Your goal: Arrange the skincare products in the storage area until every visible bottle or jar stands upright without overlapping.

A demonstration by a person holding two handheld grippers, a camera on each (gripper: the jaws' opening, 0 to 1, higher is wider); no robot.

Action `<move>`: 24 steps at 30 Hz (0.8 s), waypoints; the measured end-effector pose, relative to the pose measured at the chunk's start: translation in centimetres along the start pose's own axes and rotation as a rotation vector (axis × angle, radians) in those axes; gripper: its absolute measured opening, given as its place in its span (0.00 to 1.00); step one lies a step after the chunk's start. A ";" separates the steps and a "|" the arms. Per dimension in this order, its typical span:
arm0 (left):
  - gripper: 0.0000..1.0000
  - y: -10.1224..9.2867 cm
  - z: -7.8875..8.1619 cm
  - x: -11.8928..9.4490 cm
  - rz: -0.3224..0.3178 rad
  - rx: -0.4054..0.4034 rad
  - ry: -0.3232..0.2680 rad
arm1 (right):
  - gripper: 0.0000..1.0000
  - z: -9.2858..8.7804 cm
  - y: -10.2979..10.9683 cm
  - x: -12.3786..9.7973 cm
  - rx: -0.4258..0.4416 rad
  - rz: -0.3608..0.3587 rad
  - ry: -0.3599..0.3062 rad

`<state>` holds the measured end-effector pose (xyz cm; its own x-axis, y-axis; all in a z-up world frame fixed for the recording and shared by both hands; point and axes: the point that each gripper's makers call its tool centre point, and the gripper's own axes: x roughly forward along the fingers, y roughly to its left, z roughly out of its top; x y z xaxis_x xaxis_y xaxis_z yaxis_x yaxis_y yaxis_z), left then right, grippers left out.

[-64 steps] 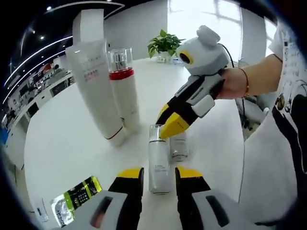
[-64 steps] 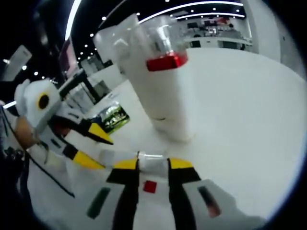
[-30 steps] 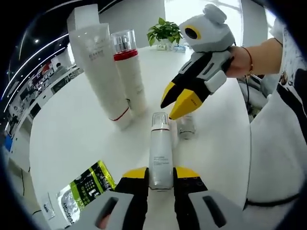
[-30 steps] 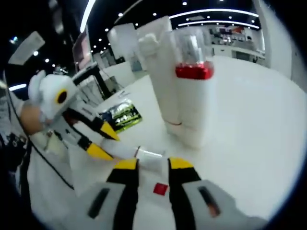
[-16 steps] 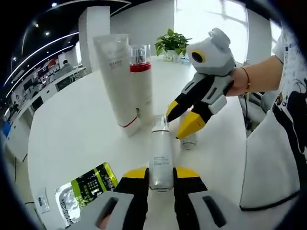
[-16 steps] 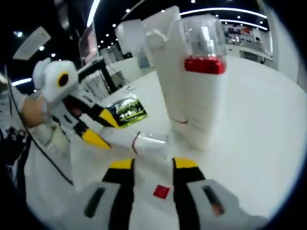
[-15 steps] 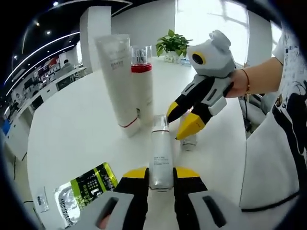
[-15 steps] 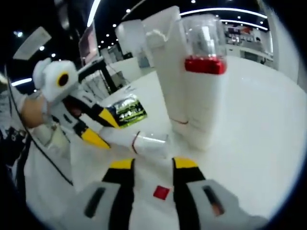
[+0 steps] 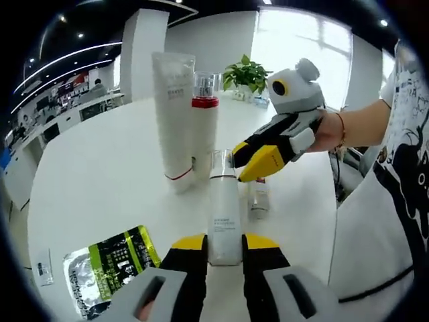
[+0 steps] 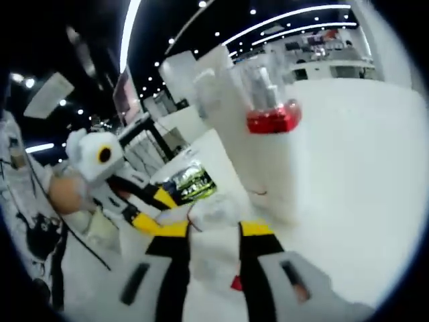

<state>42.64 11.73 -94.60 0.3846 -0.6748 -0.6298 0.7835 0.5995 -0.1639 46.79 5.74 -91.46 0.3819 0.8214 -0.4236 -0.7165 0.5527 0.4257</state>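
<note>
My left gripper (image 9: 224, 247) is shut on the base of a slim white bottle (image 9: 223, 208) with a clear cap, which points away along the jaws. My right gripper (image 9: 249, 159) comes in from the right, its yellow tips just beside the cap and slightly apart. A tall white tube (image 9: 174, 114) and a white bottle with a red band (image 9: 204, 124) stand upright together behind. A small clear bottle (image 9: 258, 198) stands by the slim one. In the right gripper view, my right gripper (image 10: 213, 231) is open, with the slim bottle (image 10: 204, 209) and left gripper (image 10: 144, 213) just ahead.
A green and silver sachet (image 9: 110, 265) lies flat on the round white table (image 9: 100, 174) at the near left. A potted plant (image 9: 247, 70) stands at the far edge. The person's arm (image 9: 362, 124) and patterned shirt are at the right.
My left gripper closed on the slim bottle that lay on the table and raised its cap end. My right gripper backed off it, then came close beside the cap.
</note>
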 end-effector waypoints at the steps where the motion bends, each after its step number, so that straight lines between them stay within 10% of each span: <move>1: 0.17 0.0 0.0 0.0 -0.003 -0.006 -0.003 | 0.26 0.2 0.1 -0.1 0.000 0.002 -0.012; 13: 0.18 -0.9 0.0 0.5 -0.062 -0.026 -0.024 | 0.22 1.3 2.9 -0.1 0.051 0.139 -0.072; 24: 0.18 -1.9 -0.5 1.0 -0.107 -0.008 -0.001 | 0.22 1.3 4.6 0.3 -0.075 0.170 -0.074</move>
<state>41.31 10.14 -95.32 0.2995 -0.7356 -0.6076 0.8163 0.5272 -0.2358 44.35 8.76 -88.55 0.2913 0.9116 -0.2900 -0.8149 0.3953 0.4240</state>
